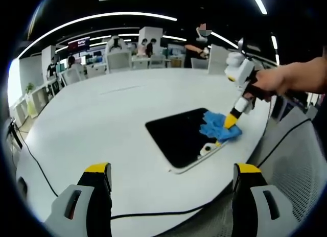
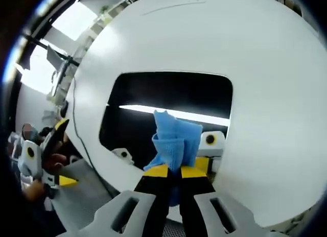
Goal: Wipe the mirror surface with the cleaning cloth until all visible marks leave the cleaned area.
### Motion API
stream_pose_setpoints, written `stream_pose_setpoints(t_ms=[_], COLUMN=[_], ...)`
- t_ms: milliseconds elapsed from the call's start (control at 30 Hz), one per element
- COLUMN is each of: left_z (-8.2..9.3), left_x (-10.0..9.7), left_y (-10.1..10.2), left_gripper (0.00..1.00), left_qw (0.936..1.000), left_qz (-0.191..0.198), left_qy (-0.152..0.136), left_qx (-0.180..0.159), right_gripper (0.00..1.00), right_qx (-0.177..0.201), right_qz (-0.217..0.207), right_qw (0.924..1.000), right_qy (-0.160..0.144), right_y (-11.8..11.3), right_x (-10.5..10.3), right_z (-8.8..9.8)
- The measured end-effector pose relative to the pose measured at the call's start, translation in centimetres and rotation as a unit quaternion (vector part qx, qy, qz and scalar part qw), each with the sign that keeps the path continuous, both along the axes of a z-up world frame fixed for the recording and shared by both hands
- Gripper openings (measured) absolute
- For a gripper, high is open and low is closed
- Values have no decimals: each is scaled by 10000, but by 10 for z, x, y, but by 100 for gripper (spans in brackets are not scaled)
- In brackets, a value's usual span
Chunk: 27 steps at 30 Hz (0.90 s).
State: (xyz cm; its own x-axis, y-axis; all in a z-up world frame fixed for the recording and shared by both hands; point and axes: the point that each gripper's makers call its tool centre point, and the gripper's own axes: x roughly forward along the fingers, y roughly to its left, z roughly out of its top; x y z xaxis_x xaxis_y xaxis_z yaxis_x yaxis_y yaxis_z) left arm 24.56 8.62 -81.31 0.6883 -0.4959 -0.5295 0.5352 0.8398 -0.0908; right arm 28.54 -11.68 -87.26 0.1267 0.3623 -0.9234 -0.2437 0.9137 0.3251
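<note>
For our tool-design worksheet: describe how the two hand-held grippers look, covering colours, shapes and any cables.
The left hand-held gripper has two broad pale grey jaws with black inner faces and yellow tips. The right hand-held gripper matches: grey jaws, black pads, yellow tips, on a white body. A black cable lies on the table.

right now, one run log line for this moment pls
stage: wiping | right gripper: shut on blue cloth, pressed on mirror | left gripper: open, above white table | marks: cannot tell

Cloth (image 2: pixel 174 140) lower end hidden between tongs (image 2: pixel 176 171)
</note>
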Motion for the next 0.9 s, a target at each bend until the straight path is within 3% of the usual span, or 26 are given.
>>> stream_pose_setpoints(t_ms=[900], left_z=[-2], left_x=[-1], left_y=[4], left_gripper=[99], left_qw=[10000], left_qz=[47], left_qy=[46], left_qx=[10], right_gripper=[0], right_qx=[-136], right_qz=[-74], right_qw=[9999], right_qy=[-27], right_y=[-13], right_x=[72], right_z=[-2])
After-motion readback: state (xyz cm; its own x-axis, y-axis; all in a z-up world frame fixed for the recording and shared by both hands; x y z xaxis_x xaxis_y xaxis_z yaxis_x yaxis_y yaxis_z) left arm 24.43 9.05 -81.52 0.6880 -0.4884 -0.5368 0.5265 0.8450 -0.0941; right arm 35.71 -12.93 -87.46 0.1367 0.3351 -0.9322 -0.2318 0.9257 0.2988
